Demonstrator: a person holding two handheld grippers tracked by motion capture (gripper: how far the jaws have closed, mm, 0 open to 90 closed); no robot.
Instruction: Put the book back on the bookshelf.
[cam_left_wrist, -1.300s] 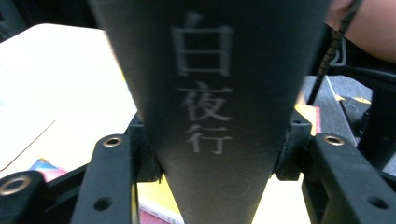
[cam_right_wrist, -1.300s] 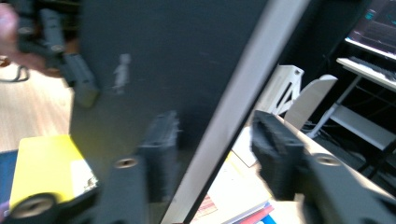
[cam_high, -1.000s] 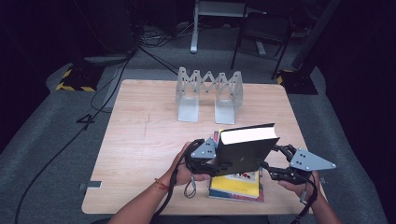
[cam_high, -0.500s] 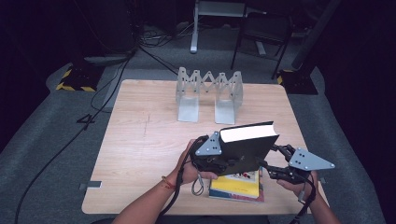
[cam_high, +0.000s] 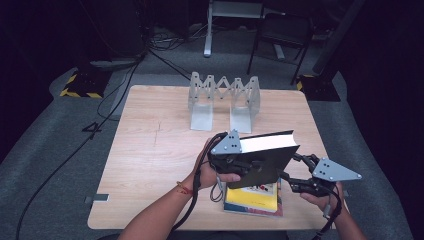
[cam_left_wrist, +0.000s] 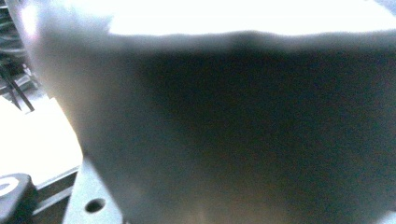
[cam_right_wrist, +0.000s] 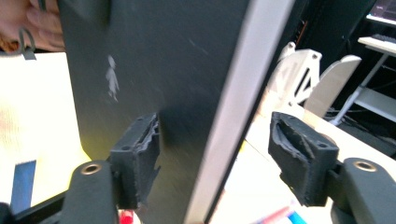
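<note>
A thick black book (cam_high: 265, 160) stands tilted on edge over a yellow book (cam_high: 255, 200) that lies flat near the table's front edge. My left gripper (cam_high: 222, 160) holds the black book's left end up off the table. Its jaws have just been opening, and the dark cover (cam_left_wrist: 257, 140) close to the camera hides its pads. My right gripper (cam_right_wrist: 217, 154) straddles the book's (cam_right_wrist: 163, 70) right end. Its jaws have also just been opening. The left pad (cam_right_wrist: 140, 158) lies against the cover and the right pad (cam_right_wrist: 299, 158) stands clear of the pale page edge.
A grey accordion-style book rack (cam_high: 222, 97) stands upright at the back middle of the wooden table (cam_high: 150, 150), and it appears behind the book as the rack (cam_right_wrist: 299, 79) in the right gripper view. Cables, a chair and stands sit on the dark floor beyond.
The left gripper has risen with the black book's left end, so the book stands higher and more tilted. The right gripper has stayed where it was.
</note>
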